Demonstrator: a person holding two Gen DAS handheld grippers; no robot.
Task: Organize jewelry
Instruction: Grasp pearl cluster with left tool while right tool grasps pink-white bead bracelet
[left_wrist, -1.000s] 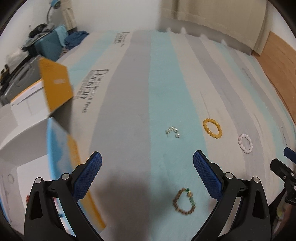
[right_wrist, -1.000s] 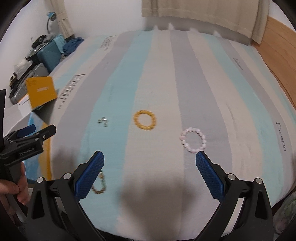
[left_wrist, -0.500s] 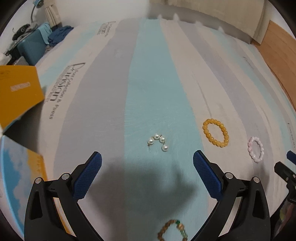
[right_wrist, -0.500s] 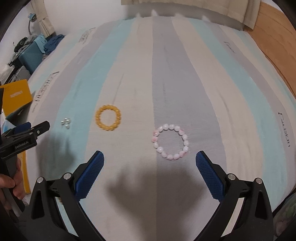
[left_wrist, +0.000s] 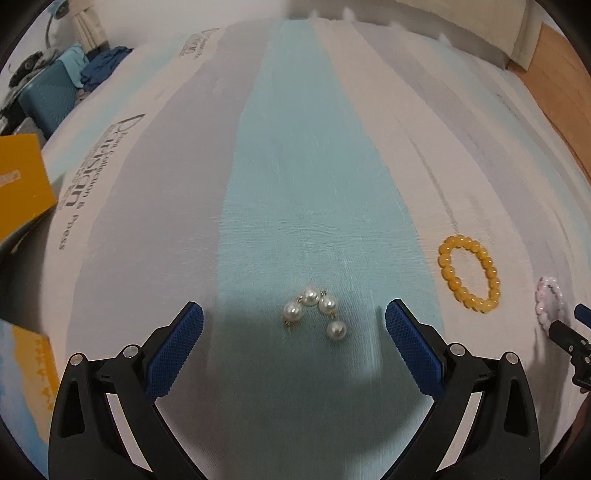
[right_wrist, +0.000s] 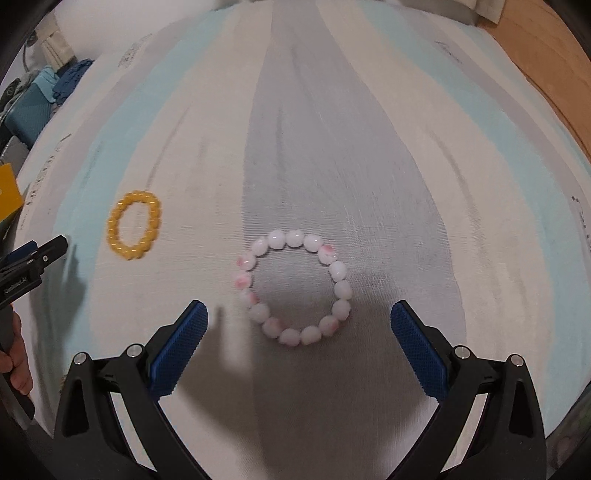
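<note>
In the left wrist view, the left gripper (left_wrist: 294, 325) is spread wide, holding nothing, its 2 blue pads low in the frame. A cluster of 4 pearls (left_wrist: 315, 312) lies on the teal stripe of the striped bedcover (left_wrist: 303, 177), in the lower centre of the frame, between the pads and apart from both. 3 pearls form a small arch and the 4th sits below its right end, so the cluster runs from left to lower right. At the right edge of this frame lies a yellow bead bracelet (left_wrist: 469, 278), an oval whose long axis tilts from upper left to lower right.

In the right wrist view, the right gripper (right_wrist: 299, 325) is likewise wide and empty. A pink-and-white bead bracelet (right_wrist: 293, 287) lies flat at centre frame as a nearly round ring, its lower edge level with the pad tips and untouched by them. The yellow bracelet appears blurred at centre left.
</note>
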